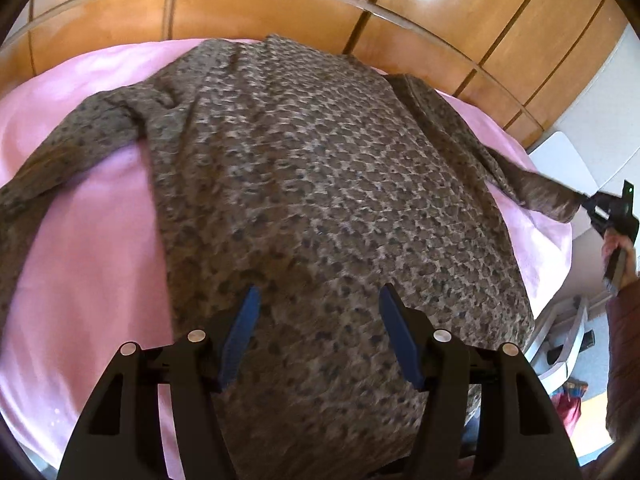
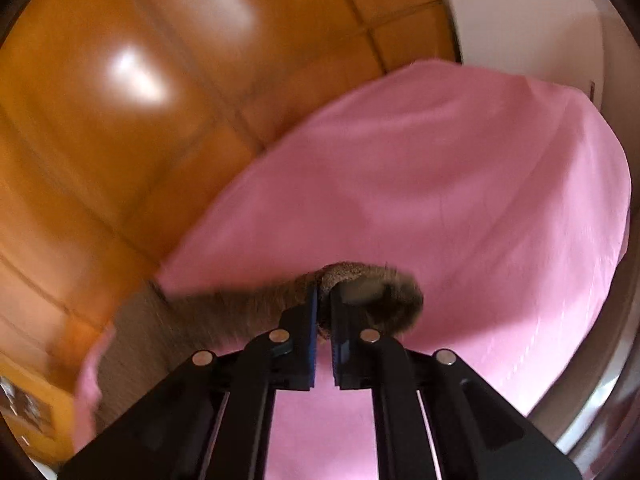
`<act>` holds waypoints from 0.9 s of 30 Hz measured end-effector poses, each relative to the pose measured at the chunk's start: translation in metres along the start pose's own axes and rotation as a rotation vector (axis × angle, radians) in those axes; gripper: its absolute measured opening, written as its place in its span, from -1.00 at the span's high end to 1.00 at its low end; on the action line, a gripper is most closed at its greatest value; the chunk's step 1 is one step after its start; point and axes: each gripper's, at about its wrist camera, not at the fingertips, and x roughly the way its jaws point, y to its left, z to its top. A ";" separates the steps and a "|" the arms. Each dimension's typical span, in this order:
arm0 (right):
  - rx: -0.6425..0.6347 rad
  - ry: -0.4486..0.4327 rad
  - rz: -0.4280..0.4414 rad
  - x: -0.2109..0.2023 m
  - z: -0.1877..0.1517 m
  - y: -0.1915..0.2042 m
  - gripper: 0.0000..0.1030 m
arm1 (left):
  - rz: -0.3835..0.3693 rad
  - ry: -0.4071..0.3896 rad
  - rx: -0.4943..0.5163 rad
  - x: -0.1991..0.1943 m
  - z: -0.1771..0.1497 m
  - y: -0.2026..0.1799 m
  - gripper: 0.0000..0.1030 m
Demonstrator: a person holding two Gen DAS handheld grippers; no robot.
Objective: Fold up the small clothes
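Observation:
A brown leopard-print top (image 1: 312,168) lies spread flat on a pink sheet (image 1: 92,264), one sleeve (image 1: 72,148) trailing off to the left. My left gripper (image 1: 316,300) hovers over the lower body of the top, its blue pads wide apart with nothing pinched. At the right edge of the left wrist view, my right gripper (image 1: 586,200) holds the cuff of the other sleeve (image 1: 548,194) and stretches it outward. In the right wrist view, that gripper (image 2: 324,292) is shut on the sleeve cuff (image 2: 372,284), lifted above the pink sheet (image 2: 460,184).
Wooden wardrobe doors (image 1: 280,4) stand behind the bed. A white chair (image 1: 568,160) and white furniture (image 1: 568,336) sit beyond the bed's right edge. A person's hand and reddish sleeve (image 1: 622,320) hold the right gripper there.

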 end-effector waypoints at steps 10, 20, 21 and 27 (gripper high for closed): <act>0.195 -0.022 -0.178 0.093 0.091 -0.052 0.29 | -0.007 0.055 0.023 0.024 0.016 -0.020 -0.19; -0.090 0.014 -0.212 0.067 0.026 -0.079 -0.23 | 0.001 0.118 0.016 0.050 0.025 -0.027 -0.19; -0.141 0.019 -0.222 0.070 0.019 -0.076 -0.17 | 0.005 0.123 0.025 0.051 0.026 -0.029 -0.19; -0.251 0.062 -0.161 0.100 0.014 -0.056 0.05 | 0.019 0.136 0.036 0.057 0.026 -0.040 -0.19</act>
